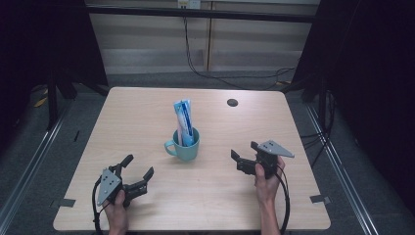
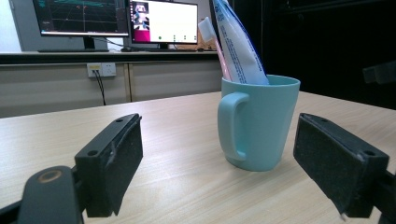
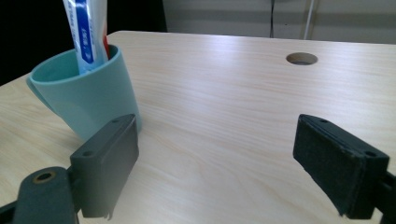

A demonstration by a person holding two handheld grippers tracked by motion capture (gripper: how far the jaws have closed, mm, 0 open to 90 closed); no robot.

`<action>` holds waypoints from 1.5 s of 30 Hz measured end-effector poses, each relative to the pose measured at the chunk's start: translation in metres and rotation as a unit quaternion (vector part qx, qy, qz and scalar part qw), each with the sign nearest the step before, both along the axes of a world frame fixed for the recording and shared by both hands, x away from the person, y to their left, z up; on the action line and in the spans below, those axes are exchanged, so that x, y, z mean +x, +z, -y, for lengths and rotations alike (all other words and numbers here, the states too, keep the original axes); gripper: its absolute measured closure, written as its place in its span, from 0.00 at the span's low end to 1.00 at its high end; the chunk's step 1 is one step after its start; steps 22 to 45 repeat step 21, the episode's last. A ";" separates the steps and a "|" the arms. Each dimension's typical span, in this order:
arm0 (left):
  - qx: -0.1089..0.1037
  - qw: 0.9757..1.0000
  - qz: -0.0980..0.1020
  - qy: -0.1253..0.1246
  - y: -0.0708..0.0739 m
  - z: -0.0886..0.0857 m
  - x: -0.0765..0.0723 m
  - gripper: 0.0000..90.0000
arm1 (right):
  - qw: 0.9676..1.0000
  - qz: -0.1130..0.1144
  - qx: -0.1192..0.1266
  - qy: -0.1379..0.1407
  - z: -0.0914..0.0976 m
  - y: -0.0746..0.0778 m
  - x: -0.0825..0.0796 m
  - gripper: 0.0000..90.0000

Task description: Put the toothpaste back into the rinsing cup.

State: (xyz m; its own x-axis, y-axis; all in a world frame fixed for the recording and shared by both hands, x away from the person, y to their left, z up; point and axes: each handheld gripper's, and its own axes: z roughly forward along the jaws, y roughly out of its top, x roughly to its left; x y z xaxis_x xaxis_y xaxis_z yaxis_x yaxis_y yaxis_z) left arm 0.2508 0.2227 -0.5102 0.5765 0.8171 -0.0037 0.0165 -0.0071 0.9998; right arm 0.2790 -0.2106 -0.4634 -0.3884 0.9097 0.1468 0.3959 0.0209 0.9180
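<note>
Left tool [image 1: 139,171] jaws wide, right tool [image 1: 241,157] likewise — seemingly both hovering

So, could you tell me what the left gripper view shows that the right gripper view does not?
The left gripper view alone shows the mug's handle, a toothbrush beside the tube, two lit monitors and a wall socket. The right gripper view alone shows the round cable hole in the table. Both share the teal mug standing upright with the blue-and-white toothpaste tube in it, the wooden tabletop, and a pair of open black jaws with nothing between them.
</note>
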 end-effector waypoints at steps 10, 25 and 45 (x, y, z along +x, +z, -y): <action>-0.002 1.000 -0.001 0.000 0.000 0.000 0.000 0.18 | 0.999 -0.006 -0.026 -0.040 0.015 -0.030 -0.025 0.15; -0.002 1.000 -0.001 0.000 0.000 0.000 0.000 0.18 | 0.999 -0.011 -0.009 -0.049 0.022 -0.041 -0.032 0.15; -0.002 1.000 -0.001 0.000 0.000 0.000 0.000 0.18 | 0.999 -0.011 -0.009 -0.049 0.022 -0.041 -0.032 0.15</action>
